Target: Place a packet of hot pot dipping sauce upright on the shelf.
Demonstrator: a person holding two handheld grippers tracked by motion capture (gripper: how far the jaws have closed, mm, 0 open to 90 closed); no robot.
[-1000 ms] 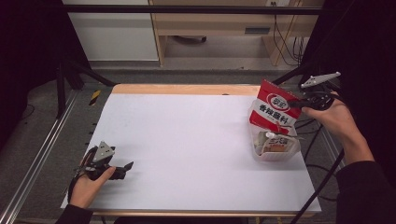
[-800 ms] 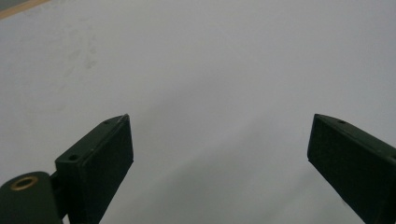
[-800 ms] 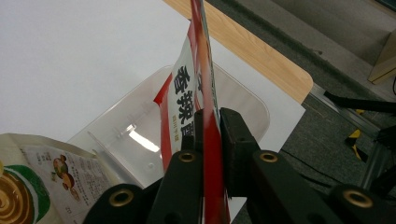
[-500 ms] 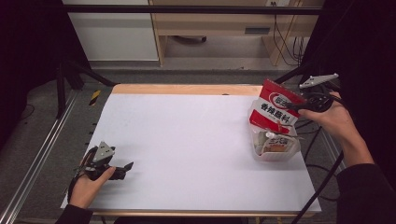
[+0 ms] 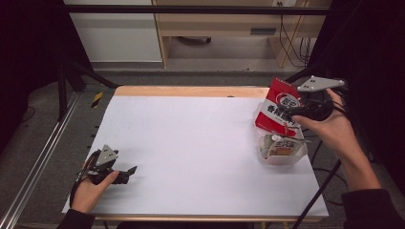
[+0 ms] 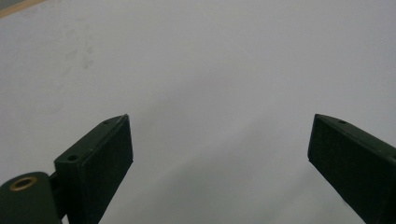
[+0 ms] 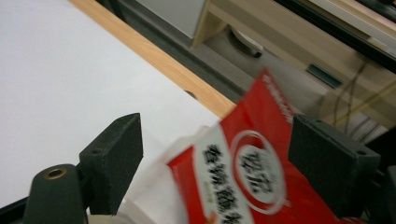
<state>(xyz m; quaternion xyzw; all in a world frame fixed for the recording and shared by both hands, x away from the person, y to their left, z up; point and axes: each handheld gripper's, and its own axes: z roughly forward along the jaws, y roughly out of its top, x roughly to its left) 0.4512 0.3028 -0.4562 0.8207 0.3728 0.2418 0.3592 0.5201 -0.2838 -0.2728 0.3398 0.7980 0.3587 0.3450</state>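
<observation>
The right gripper has just opened its jaws wide around the red seasoning packet, which leans in the clear tub. Unsupported, it could topple onto the bench. The left gripper idles, jaws wide.

Red packet: black Chinese characters on white band, white ring logo; too blurred to read.
</observation>
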